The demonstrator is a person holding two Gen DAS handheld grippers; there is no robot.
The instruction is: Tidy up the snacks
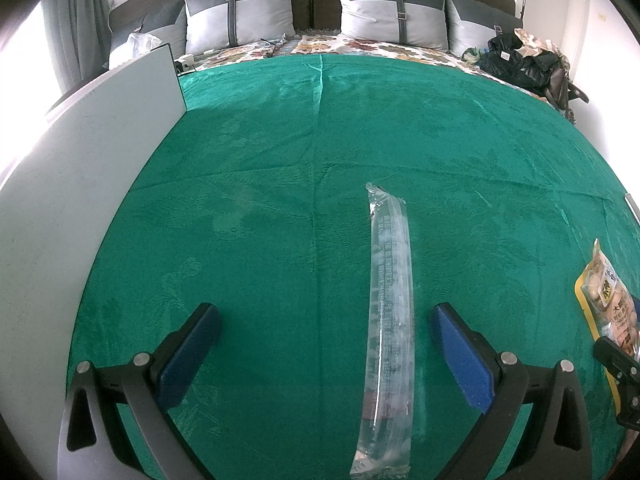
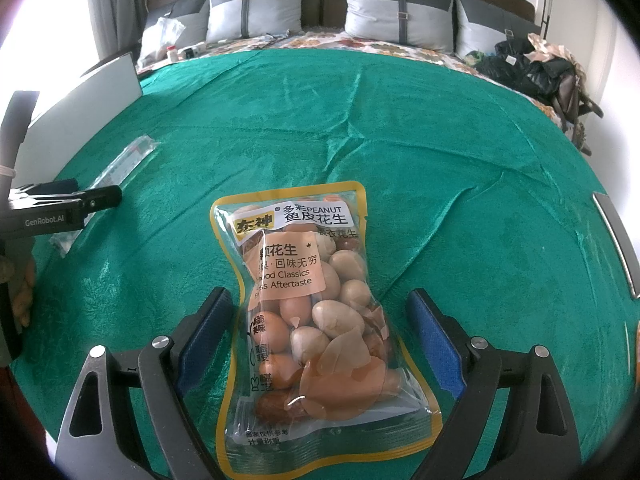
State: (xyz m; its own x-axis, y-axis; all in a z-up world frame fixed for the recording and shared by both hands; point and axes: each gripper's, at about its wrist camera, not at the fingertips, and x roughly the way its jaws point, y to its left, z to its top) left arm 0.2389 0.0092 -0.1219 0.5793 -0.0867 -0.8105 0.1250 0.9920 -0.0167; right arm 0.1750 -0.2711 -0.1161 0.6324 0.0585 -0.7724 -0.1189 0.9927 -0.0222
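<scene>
A long clear snack packet lies lengthwise on the green blanket, between the fingers of my left gripper, nearer the right finger. The left gripper is open and not touching it. A yellow-edged peanut bag lies flat between the fingers of my right gripper, which is open with a gap on both sides. The peanut bag also shows at the right edge of the left wrist view. The clear packet and the left gripper show at the left of the right wrist view.
A white board stands along the left edge of the bed. Grey pillows line the headboard. A pile of dark clothes and bags sits at the far right corner. A plastic bag and small bottles lie at the far left.
</scene>
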